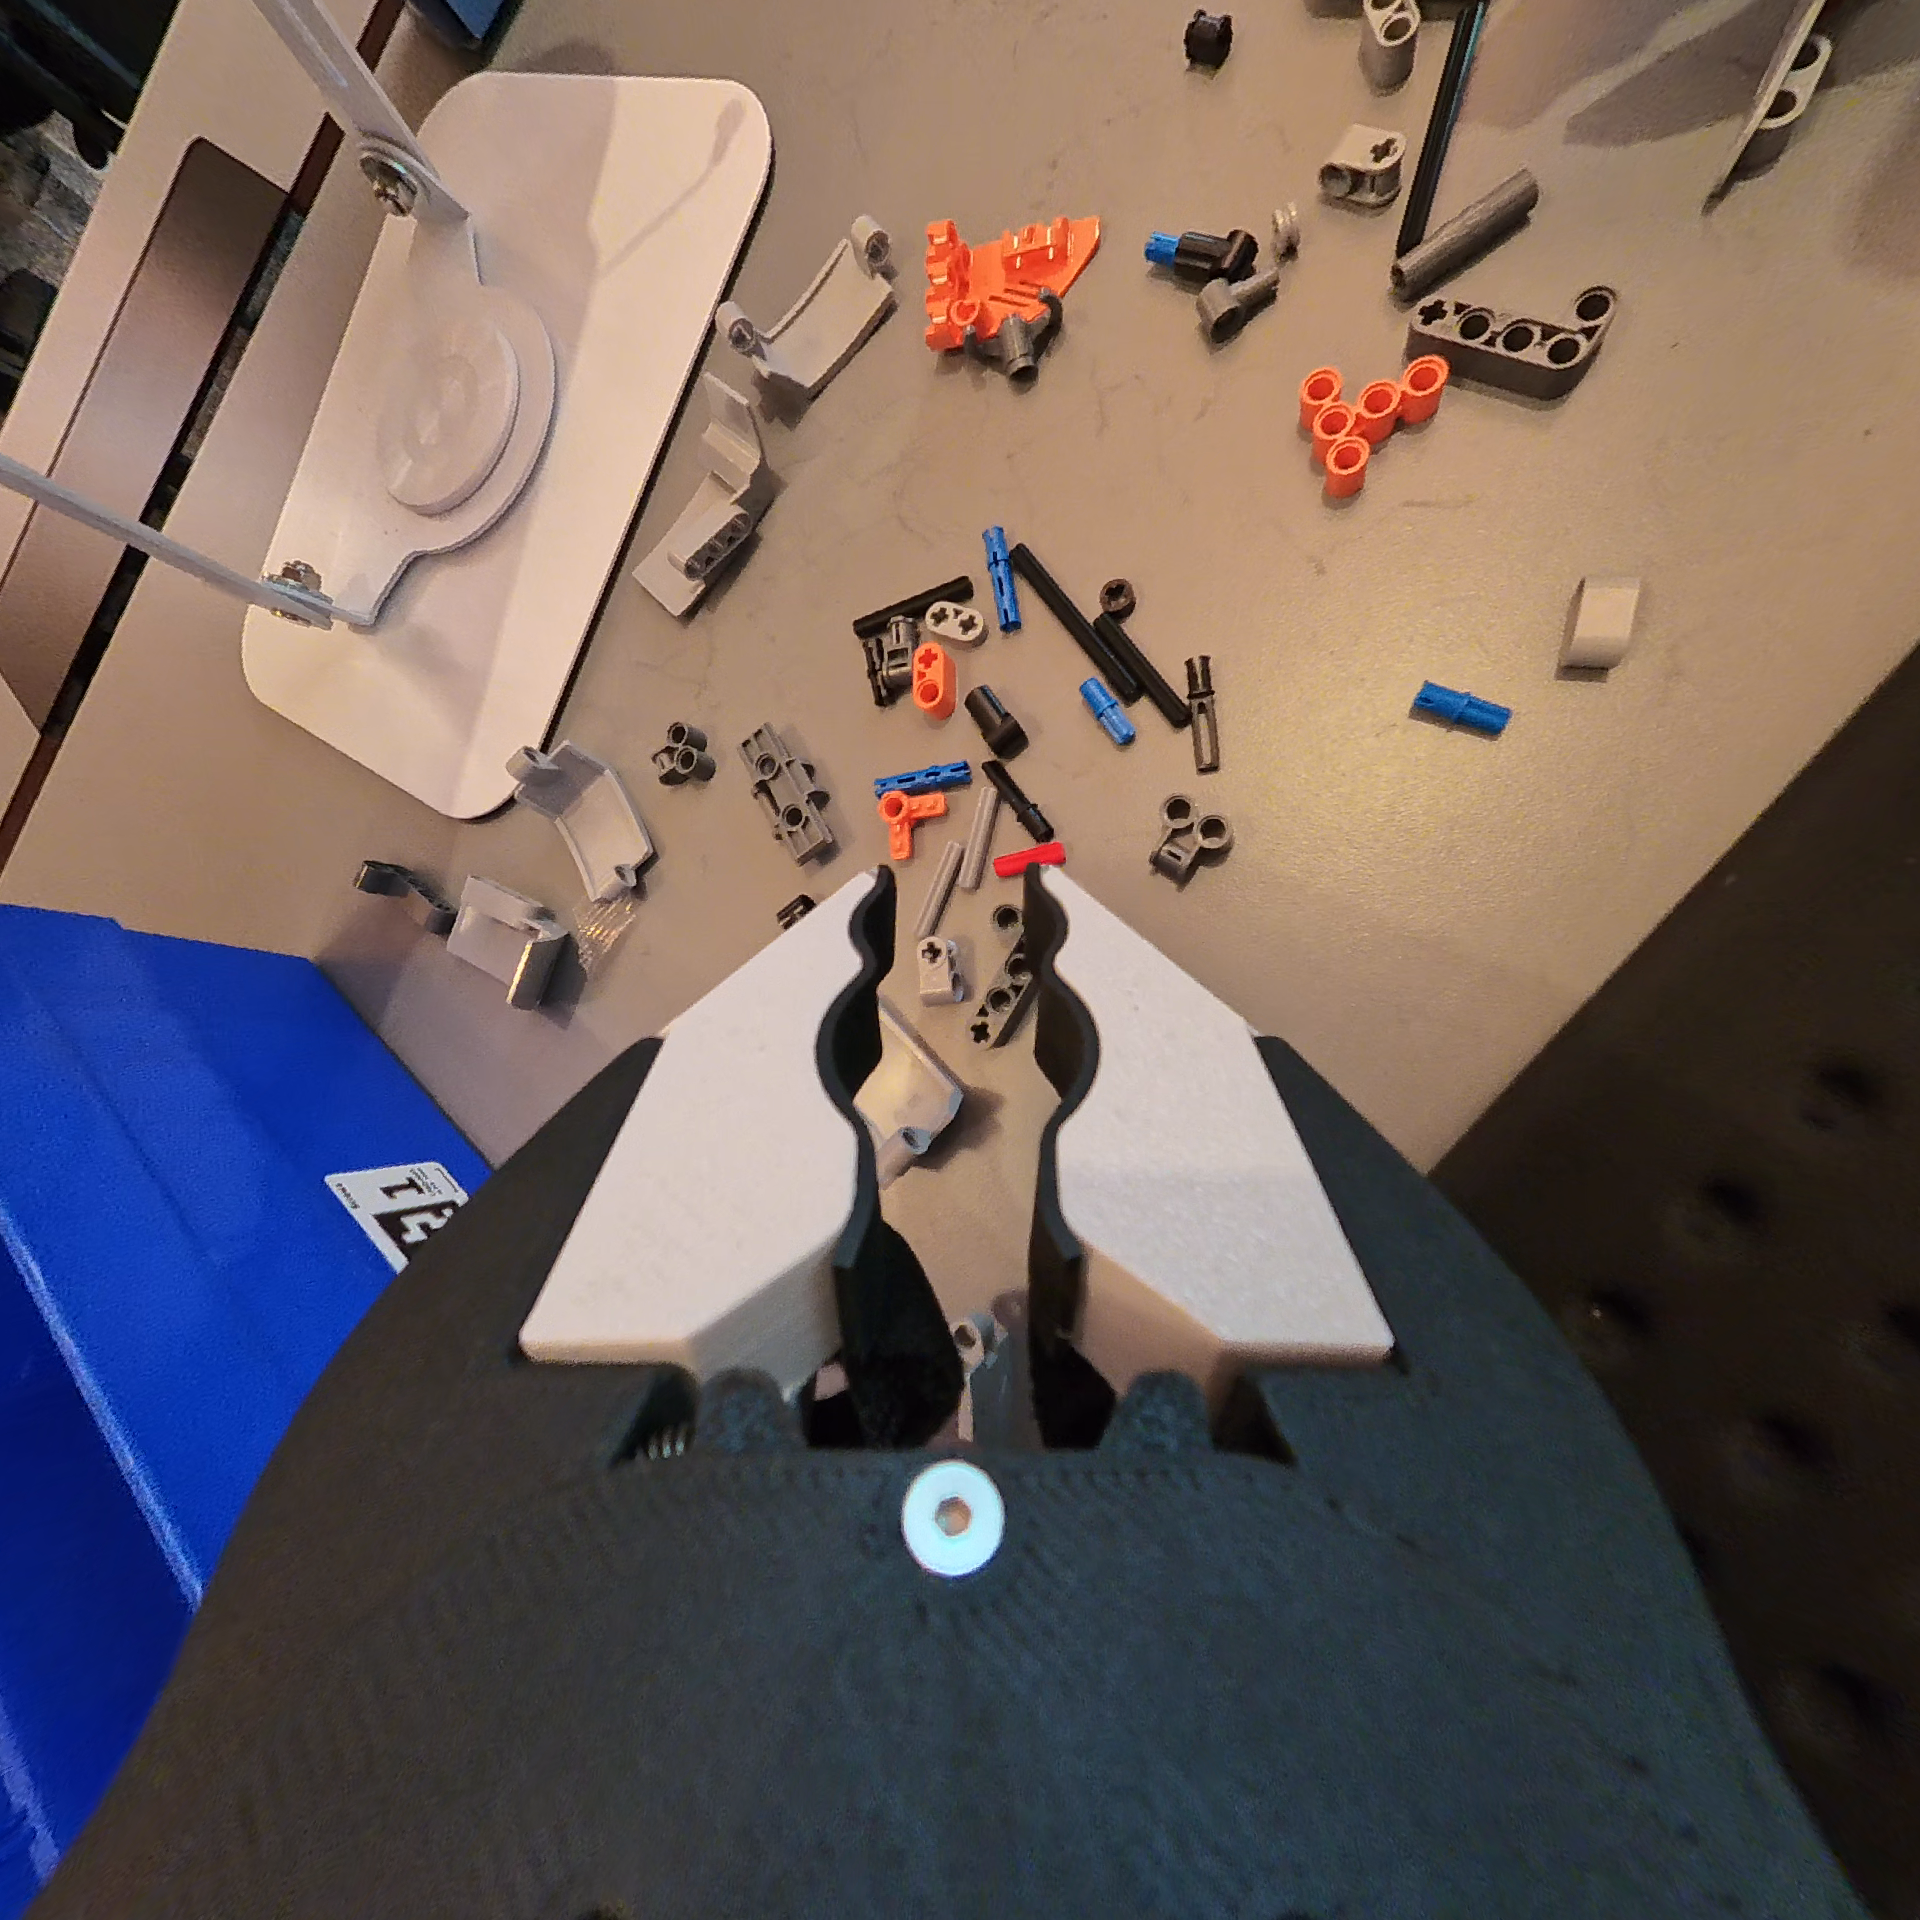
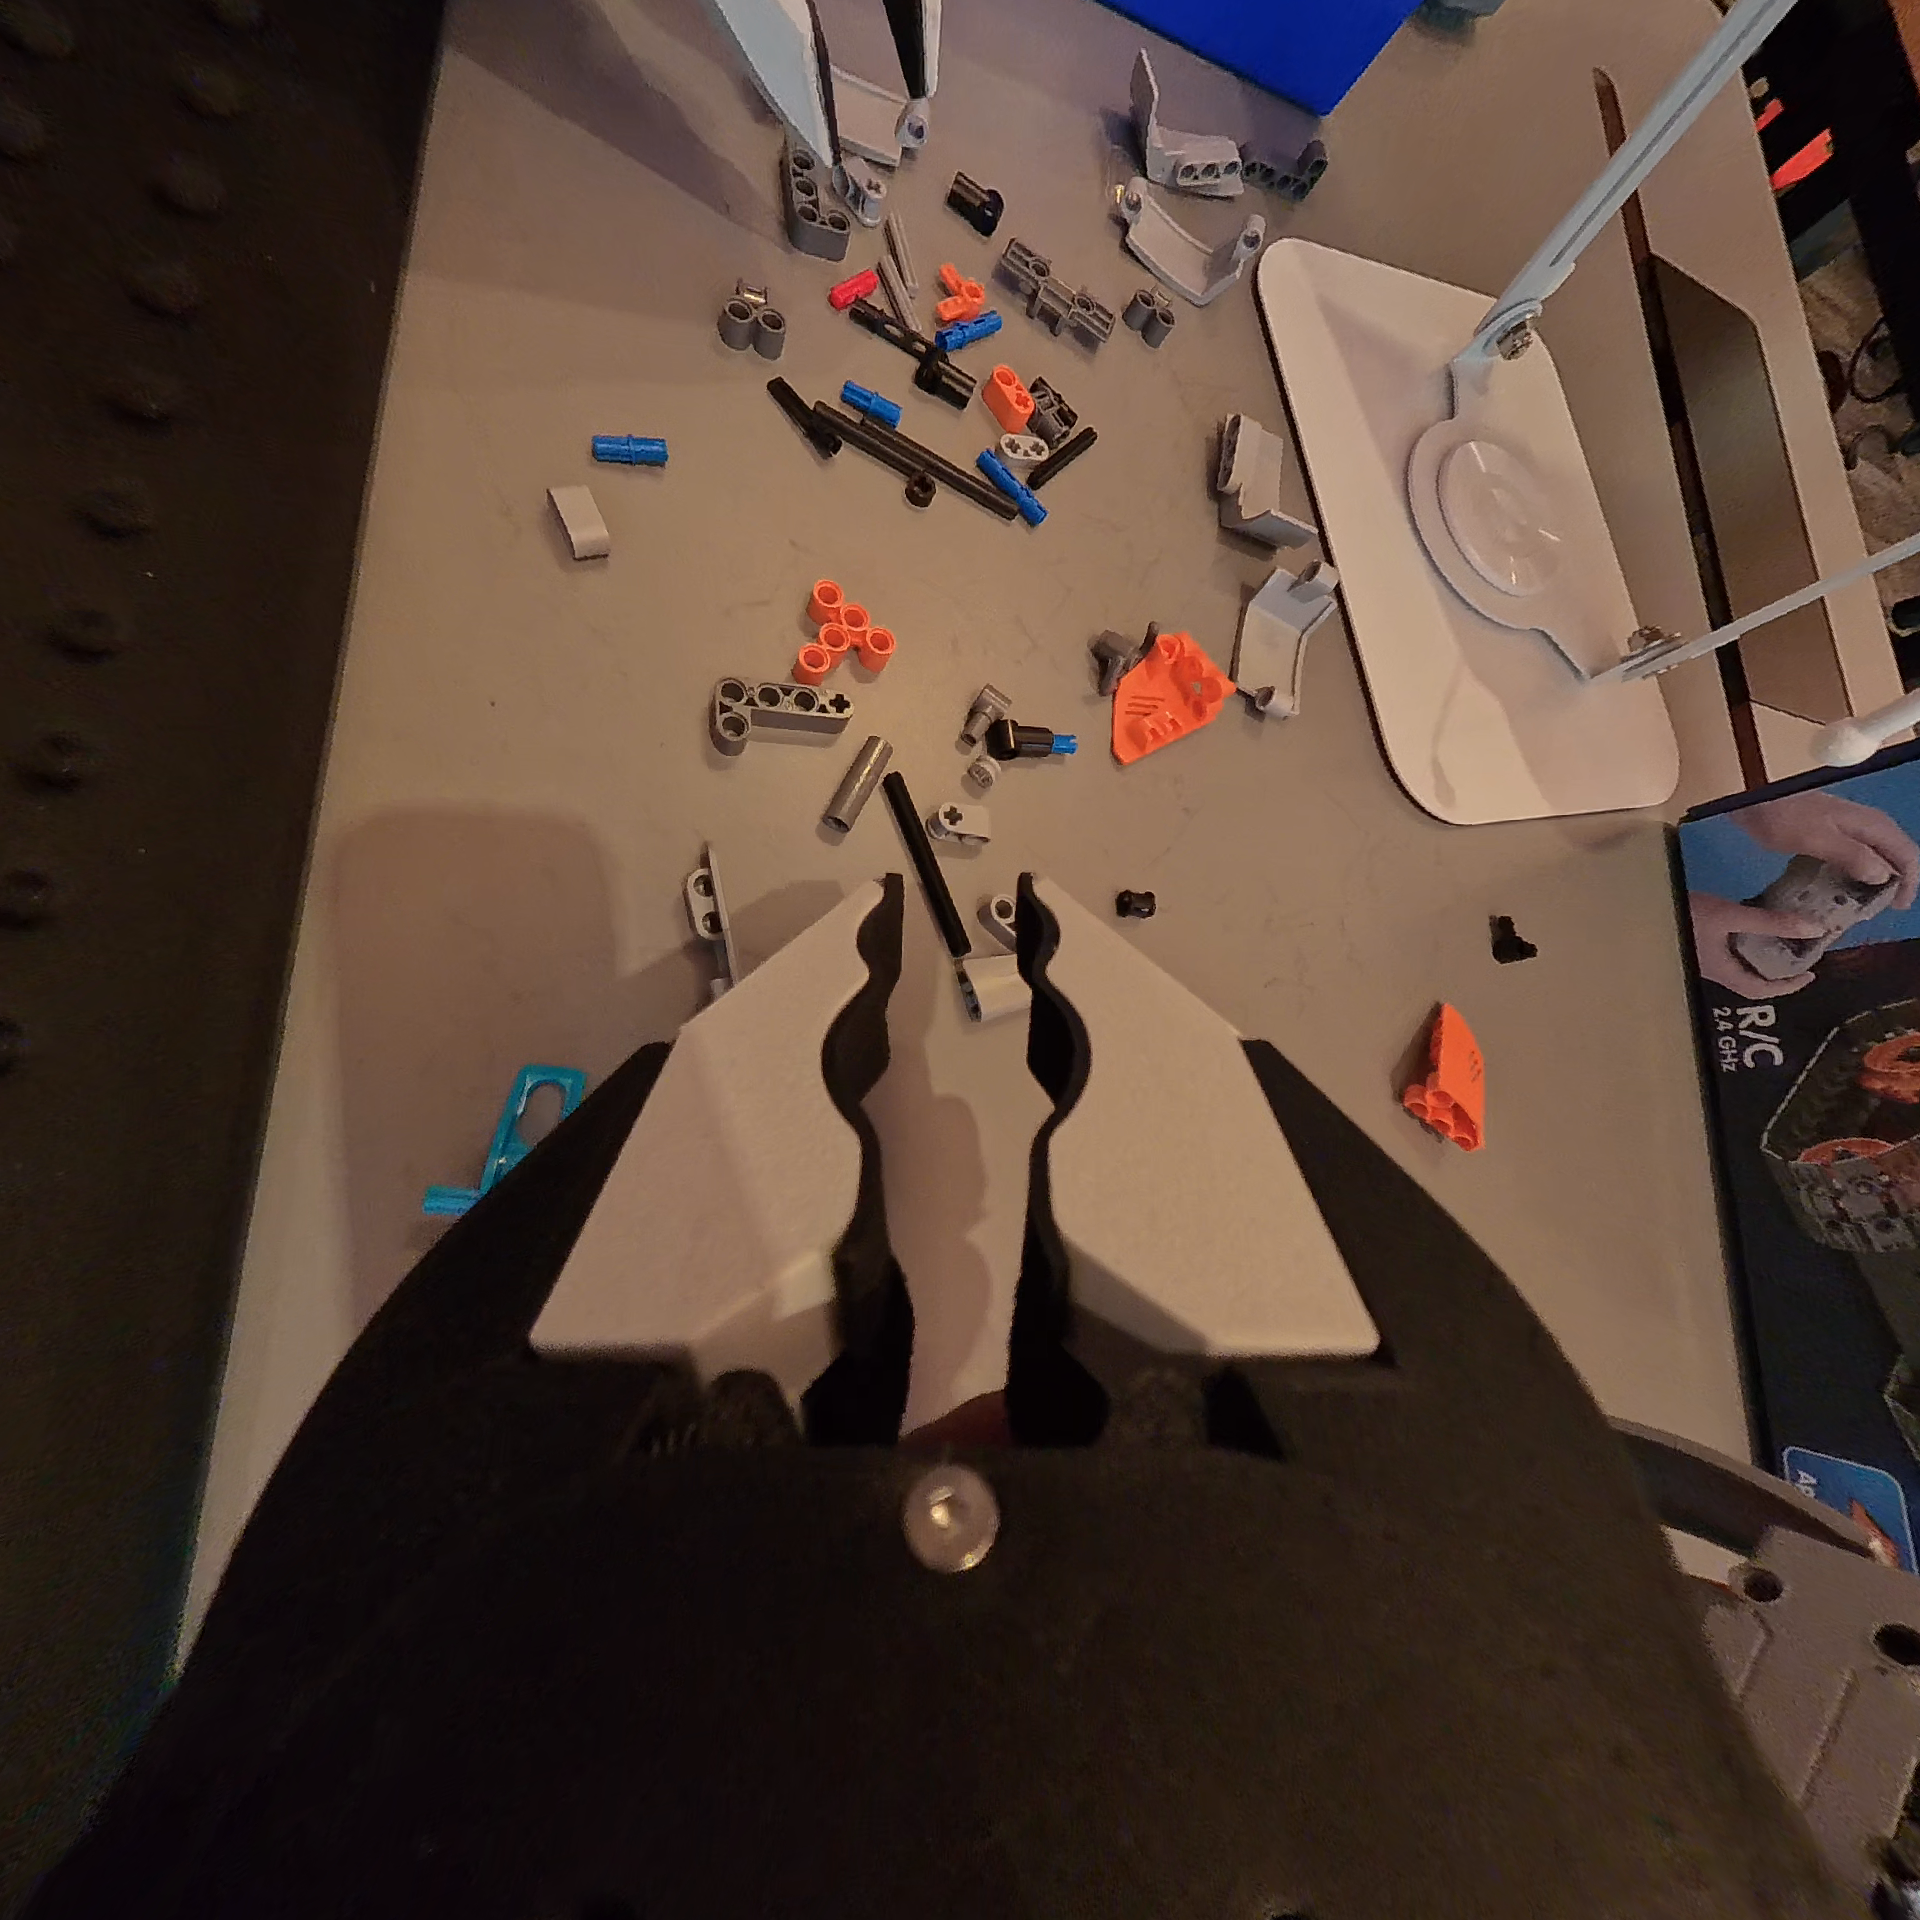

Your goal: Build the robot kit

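Where the left gripper (image 1: 956,883) hangs: low over the tabletop (image 1: 1351,582), jaws apart, holding nothing
Nearest to it: a small grey connector (image 1: 938,966) and a dark grey beam (image 1: 1006,987) seen between its jaws, a red pin (image 1: 1029,860) by one tip
Right gripper (image 2: 956,883): likewise parted and empty, above a black axle (image 2: 925,862) and a pale grey block (image 2: 995,985)
Around: orange panel (image 1: 1003,275), white stand base (image 1: 623,260), blue bin (image 1: 156,1143), printed box (image 2: 1818,1091)

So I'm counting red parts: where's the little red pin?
In the left wrist view the red pin lies on the table just beyond the left gripper, by its right-hand fingertip, beside a black pin.
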A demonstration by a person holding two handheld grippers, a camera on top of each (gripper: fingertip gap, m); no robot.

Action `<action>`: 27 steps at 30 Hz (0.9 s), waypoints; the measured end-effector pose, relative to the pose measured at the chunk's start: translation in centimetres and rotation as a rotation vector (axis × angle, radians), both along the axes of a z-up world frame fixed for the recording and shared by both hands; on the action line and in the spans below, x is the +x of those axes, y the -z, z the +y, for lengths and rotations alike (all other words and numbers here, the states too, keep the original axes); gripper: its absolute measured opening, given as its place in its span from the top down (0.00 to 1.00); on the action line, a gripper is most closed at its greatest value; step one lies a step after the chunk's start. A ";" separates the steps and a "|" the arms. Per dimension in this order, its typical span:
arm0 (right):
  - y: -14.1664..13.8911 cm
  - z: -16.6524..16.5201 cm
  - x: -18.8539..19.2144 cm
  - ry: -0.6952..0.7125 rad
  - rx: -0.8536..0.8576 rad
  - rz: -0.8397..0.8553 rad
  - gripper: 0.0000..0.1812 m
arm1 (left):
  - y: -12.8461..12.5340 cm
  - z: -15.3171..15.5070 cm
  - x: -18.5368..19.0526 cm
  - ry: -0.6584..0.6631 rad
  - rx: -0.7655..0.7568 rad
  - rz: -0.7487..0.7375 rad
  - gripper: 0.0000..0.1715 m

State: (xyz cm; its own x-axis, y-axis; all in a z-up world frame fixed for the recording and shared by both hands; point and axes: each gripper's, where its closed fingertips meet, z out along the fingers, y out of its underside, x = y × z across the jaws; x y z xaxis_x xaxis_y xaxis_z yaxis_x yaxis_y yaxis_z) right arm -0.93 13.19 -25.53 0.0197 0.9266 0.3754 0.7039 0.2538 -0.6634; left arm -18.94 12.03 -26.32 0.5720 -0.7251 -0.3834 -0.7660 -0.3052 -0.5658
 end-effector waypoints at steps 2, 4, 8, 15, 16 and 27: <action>0.0 0.0 0.0 -0.001 0.000 0.000 0.90 | 0.0 0.0 -0.2 -0.008 0.000 0.002 0.88; 0.0 0.0 0.0 0.000 0.001 0.001 0.90 | -0.2 0.1 -0.7 -0.033 0.007 0.005 0.88; -0.1 -0.1 -0.1 -0.002 0.002 0.003 0.90 | -1.2 0.7 -1.2 -0.067 0.045 0.002 0.88; -0.3 -0.2 -0.1 -0.007 0.007 0.007 0.90 | -0.7 1.9 -0.2 -0.043 0.033 0.053 0.90; -0.3 -0.3 -0.1 -0.009 0.008 0.006 0.90 | -0.5 1.9 0.1 -0.032 0.025 0.065 0.90; -0.3 -0.6 -0.2 -0.022 0.011 0.001 0.90 | 2.7 3.7 0.2 -0.075 -0.116 0.090 0.96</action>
State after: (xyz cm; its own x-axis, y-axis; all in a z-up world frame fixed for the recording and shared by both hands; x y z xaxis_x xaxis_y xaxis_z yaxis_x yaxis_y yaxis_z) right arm -1.09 12.61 -25.20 -0.0005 0.9227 0.3856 0.6971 0.2768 -0.6613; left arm -18.71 15.75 -28.97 0.5937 -0.7238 -0.3516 -0.7844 -0.4231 -0.4536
